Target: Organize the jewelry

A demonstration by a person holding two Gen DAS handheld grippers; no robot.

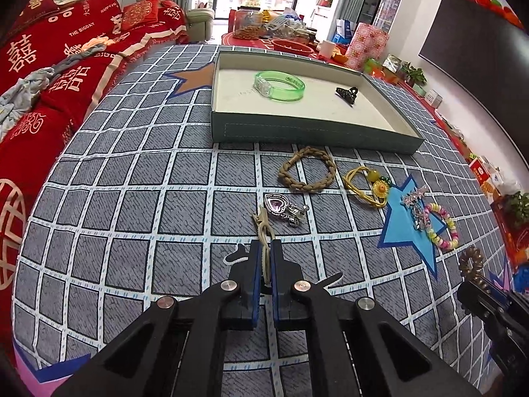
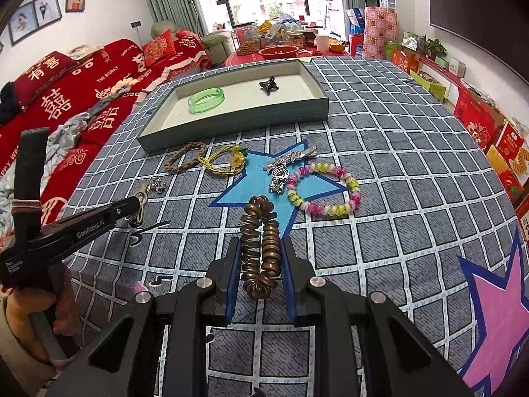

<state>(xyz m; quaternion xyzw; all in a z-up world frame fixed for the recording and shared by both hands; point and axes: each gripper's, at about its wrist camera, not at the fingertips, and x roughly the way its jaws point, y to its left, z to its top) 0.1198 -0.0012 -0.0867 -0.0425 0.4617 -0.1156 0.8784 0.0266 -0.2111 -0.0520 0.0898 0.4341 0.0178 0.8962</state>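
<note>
Lying spread over a table [image 1: 132, 172] under a grey grid-patterned cloth with star patches. Sitting on it: a shallow open box [image 1: 297, 132], braided bracelet [image 1: 307, 169], yellow flower cord [image 1: 367, 187], heart pendant [image 1: 281, 206], beaded bracelet [image 2: 322, 189], silver hair clip [image 2: 291, 160].

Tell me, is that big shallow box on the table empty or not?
Not empty. The box holds a green bangle and a small black clip; the other jewelry lies outside on the tablecloth.

Grey white-gridded tablecloth [image 1: 132, 172], green bangle [image 1: 279, 85], bronze coil hair tie [image 2: 261, 251].
</note>
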